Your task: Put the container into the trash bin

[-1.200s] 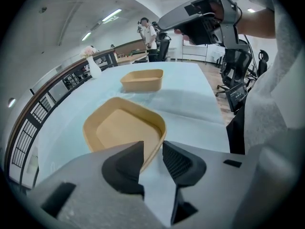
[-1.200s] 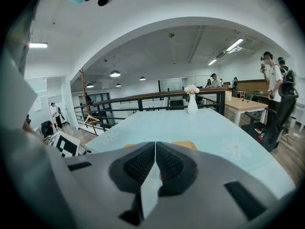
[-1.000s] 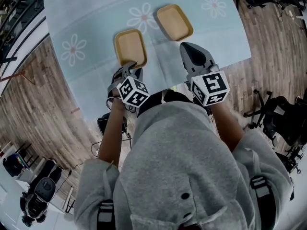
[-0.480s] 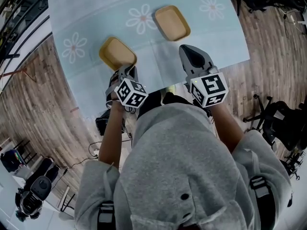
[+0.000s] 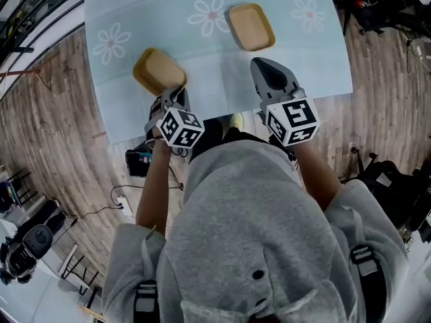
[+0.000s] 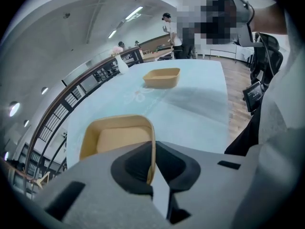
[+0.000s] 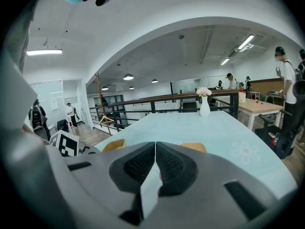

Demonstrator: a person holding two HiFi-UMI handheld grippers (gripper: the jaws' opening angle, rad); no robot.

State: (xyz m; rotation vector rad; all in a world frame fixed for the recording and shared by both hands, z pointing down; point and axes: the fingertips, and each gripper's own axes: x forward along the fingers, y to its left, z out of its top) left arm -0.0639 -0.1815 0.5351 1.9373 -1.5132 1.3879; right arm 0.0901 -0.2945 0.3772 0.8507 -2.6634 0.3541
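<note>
At the bench's (image 5: 316, 59) left near corner, my left gripper (image 5: 172, 94) has its jaws clamped on the near rim of the container (image 5: 156, 69). The left gripper view shows the thin wall pinched edge-on between the pads (image 6: 138, 163), with the tray sticking out in front of them. The right gripper (image 5: 264, 64) hangs over the bench's near edge, jaws closed on nothing (image 7: 155, 151).

I read this step as lifting the container off the bench and carrying it away. No view shows the bin, so I must find it before I swing. The grip is on one wall only and the tray looks light and a bit flexible. I would keep the squeeze steady, lift straight up until the far rim clears the bench, and avoid quick wrist rolls that could peel the wall out of the pads. The far container (image 5: 250, 27), toward the bench's middle, is well apart and should not be in the way.

A second ago the container lay flat and square to the bench's near edge, closer to its middle, and the left jaws stood apart beside it. Now they are closed on it, and it has turned and moved toward the bench's left end. The far container and the right gripper have kept their places.
</note>
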